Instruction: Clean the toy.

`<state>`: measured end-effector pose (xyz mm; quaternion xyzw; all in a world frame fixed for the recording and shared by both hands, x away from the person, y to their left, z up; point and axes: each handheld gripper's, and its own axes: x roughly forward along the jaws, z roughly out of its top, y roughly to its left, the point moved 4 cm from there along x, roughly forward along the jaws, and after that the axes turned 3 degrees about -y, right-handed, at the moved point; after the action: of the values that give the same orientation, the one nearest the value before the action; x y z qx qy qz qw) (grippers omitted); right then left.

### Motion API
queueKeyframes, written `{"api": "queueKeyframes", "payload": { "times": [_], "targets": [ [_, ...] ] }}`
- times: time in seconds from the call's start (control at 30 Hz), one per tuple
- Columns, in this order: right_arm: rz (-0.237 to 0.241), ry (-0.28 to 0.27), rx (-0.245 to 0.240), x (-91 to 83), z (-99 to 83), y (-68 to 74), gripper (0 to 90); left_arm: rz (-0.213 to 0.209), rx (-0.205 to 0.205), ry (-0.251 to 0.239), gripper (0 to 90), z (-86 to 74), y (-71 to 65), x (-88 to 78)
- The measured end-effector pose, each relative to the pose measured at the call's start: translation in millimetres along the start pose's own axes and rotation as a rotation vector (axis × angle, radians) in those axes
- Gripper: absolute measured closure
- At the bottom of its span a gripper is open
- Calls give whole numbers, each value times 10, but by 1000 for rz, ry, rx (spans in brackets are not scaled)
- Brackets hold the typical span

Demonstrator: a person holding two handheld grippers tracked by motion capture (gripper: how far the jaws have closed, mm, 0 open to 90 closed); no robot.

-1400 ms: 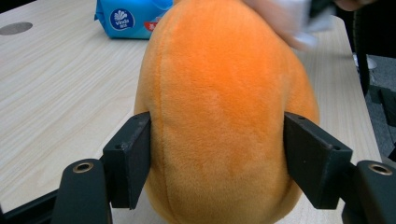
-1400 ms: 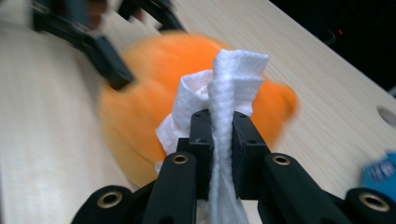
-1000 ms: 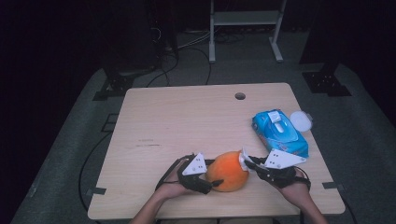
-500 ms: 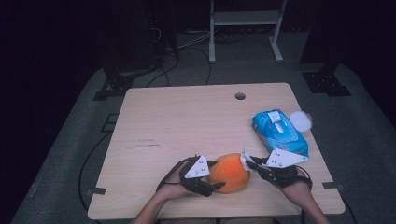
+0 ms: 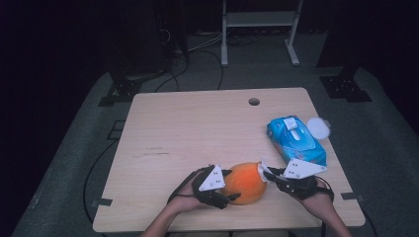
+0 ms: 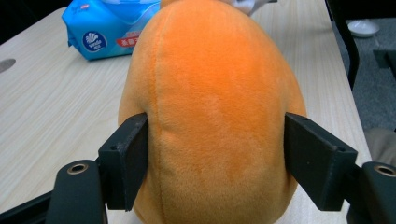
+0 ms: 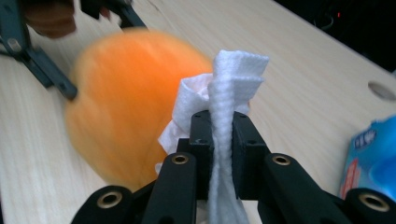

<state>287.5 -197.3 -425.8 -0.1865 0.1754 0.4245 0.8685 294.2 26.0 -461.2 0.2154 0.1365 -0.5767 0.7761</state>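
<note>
Little has shifted in the past second; at lower centre the left gripper point(image 5: 222, 190) clamps the orange plush point(image 5: 246, 182); the right gripper point(image 5: 269, 174), pinching a white wipe point(image 7: 224, 93), touches its right end.

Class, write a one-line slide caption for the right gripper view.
Right gripper clamps a folded white wipe beside an orange plush toy on the wooden table.
</note>
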Motion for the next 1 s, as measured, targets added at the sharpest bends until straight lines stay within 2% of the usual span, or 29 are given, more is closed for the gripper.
{"api": "queueKeyframes", "payload": {
  "times": [0.03,0.13,0.2,0.23,0.3,0.37,0.43,0.5,0.53,0.63,0.8,0.87,0.9,1.0],
  "targets": [
    [16,-27,-3,-4,55,30,794,-1,11,-1,269,9,-16,4],
    [45,-55,-23,10,187,137,794,-24,54,-16,266,41,-75,15],
    [53,-50,-61,42,242,206,794,-19,72,-4,265,49,-93,14],
    [44,-36,-83,54,241,217,794,-20,67,-4,266,46,-86,8],
    [39,-35,-67,45,214,179,795,-22,40,-15,269,31,-58,-2],
    [-3,-13,-56,16,132,69,795,-24,3,-26,269,10,-26,-8],
    [-25,-1,-32,-17,45,-30,795,-26,-31,-31,269,-11,16,-16],
    [-62,54,-23,-47,-89,-121,795,-23,-64,-38,268,-31,55,-25],
    [-65,66,-19,-51,-127,-138,795,-20,-77,-41,268,-40,72,-27],
    [-46,74,-19,-46,-160,-112,795,-8,-80,-38,259,-30,68,-16],
    [20,16,-55,-34,28,75,795,9,-123,-39,243,-27,92,-4],
    [34,16,-67,-23,48,115,795,10,-143,-43,242,-41,121,-9],
    [32,19,-74,-12,40,113,795,9,-157,-48,243,-46,130,-11],
    [29,44,-50,10,-49,35,795,14,-196,-57,243,-59,168,-18]
  ]
}}
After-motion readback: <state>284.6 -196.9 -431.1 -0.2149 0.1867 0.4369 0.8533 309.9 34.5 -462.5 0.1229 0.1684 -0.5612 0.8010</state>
